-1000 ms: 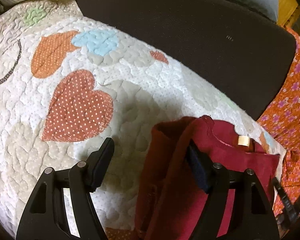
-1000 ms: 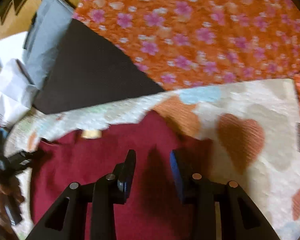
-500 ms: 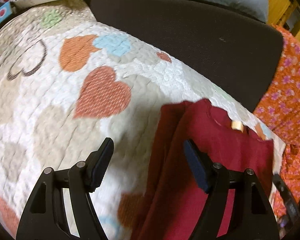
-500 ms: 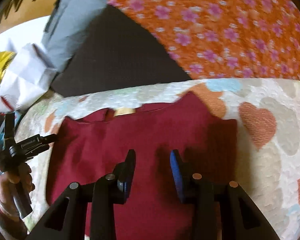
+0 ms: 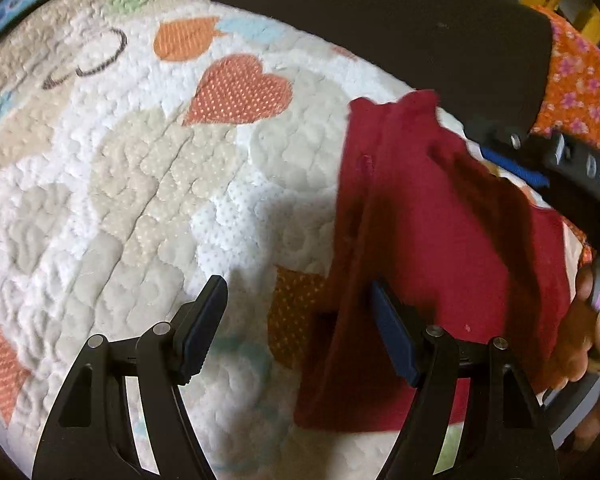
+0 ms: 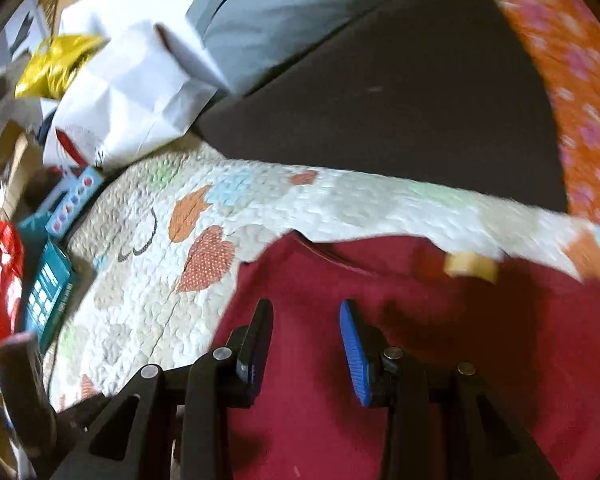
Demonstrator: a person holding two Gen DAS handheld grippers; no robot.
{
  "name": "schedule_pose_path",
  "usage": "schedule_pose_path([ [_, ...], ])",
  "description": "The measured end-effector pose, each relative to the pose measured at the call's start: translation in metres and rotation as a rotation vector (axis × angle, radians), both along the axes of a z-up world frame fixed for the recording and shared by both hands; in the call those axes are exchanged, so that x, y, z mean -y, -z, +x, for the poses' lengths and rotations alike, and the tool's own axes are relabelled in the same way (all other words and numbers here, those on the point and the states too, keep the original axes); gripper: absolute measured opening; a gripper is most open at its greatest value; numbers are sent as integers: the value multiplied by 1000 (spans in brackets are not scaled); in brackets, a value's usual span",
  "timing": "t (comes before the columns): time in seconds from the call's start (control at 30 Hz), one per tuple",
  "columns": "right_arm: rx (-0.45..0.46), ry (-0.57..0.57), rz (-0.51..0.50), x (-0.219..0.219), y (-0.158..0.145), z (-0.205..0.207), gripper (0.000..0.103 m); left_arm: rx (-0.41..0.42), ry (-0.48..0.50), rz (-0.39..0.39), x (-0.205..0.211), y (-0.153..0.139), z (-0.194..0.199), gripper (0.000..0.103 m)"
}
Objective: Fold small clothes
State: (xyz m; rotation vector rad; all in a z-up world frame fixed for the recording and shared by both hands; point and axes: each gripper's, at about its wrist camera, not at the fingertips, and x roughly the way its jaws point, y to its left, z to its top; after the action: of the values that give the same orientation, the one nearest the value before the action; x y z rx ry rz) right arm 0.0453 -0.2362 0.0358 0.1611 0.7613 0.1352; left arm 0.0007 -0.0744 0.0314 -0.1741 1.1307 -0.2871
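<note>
A red shirt [image 5: 440, 216] lies on a heart-print quilt [image 5: 140, 184], one side already folded inward. Both grippers, left [image 5: 296, 324] and right [image 6: 306, 344], have drawn back over it since 1 second ago, fingers spread and empty, so the next fold looks due.

Left claw [image 5: 298, 322]: jaws spread wide, nothing between the pads, fingers pointing forward and slightly down. Right claw [image 6: 306, 344]: jaws parted, gap narrower than the left's, blue pad facing inward, nothing gripped. Right hand [image 5: 588, 332]: bare fingers wrapped around the right claw's handle, seen from the left wrist view.
</note>
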Motion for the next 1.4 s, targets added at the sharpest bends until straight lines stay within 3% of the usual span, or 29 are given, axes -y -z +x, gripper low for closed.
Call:
schedule_pose_path([
  [0.23, -92, 10, -46, -20, 35, 65, 24, 7, 14, 2, 3, 4, 14, 73],
  [0.33, -111, 18, -43, -22, 53, 79, 24, 4, 10, 0, 4, 5, 20, 73],
  [0.43, -99, 14, -57, -25, 52, 79, 24, 2, 7, -4, 4, 5, 23, 73],
  [0.63, -116, 25, 95, -3, 37, 56, 24, 6, 7, -2, 3, 3, 23, 73],
  [0.97, -106, 35, 122, 3, 29, 16, 29, -15, -4, -47, -12, 1, 23, 73],
  [1.3, -121, 85, 158, 27, 42, -16, 34, -24, -15, -148, -25, -1, 37, 73],
  [1.4, -117, 90, 185, 36, 46, -31, 34, -19, -2, -147, -19, 1, 37, 73],
])
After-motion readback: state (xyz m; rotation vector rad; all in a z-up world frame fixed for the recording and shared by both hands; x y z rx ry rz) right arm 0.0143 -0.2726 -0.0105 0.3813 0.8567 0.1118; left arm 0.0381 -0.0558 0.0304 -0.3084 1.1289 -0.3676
